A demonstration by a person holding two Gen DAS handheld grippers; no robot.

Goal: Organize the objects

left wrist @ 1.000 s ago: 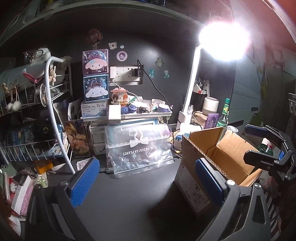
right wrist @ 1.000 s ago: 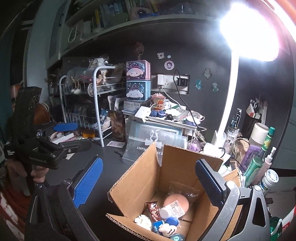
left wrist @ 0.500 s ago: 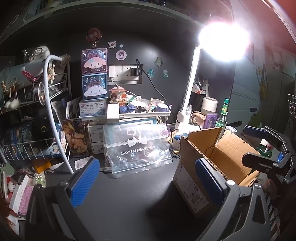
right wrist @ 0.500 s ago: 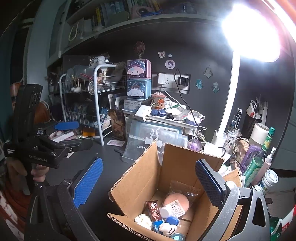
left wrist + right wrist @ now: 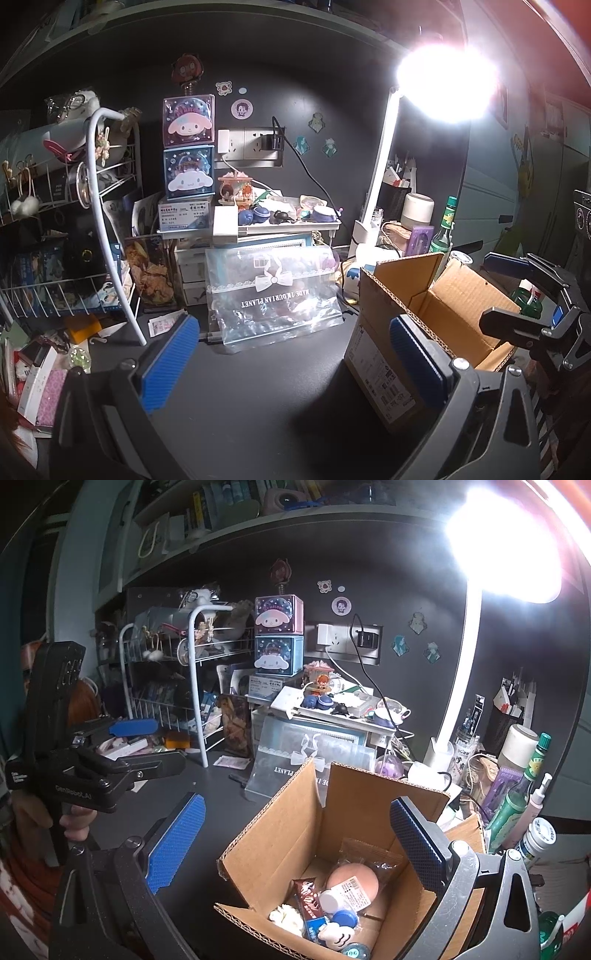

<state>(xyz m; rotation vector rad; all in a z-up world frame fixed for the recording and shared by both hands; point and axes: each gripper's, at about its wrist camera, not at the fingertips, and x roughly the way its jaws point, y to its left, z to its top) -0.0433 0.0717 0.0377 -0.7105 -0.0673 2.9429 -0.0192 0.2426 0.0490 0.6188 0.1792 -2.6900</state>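
Observation:
An open cardboard box [image 5: 295, 823] stands on the dark desk; it also shows in the left wrist view [image 5: 424, 295]. Inside lie a wrapped round bun [image 5: 356, 880], a brown snack bar [image 5: 308, 899], a white fluffy item [image 5: 286, 915] and small blue and white pieces. My right gripper [image 5: 291, 843] is open and empty, held above the box's near side. My left gripper [image 5: 291, 363] is open and empty over bare desk, left of the box. Each gripper shows in the other's view: the left one [image 5: 147, 746], the right one [image 5: 517, 291].
A clear zip bag [image 5: 273, 295] leans against white drawers at the back. A white wire rack [image 5: 74, 236] of clutter stands left. A tray of trinkets [image 5: 288, 218], stacked character boxes [image 5: 189, 147], a bright desk lamp [image 5: 384, 166] and bottles [image 5: 524, 794] crowd the back and right.
Both grippers drifted slightly; the view shifted a little. Neither gripper took hold of anything, and both stayed open.

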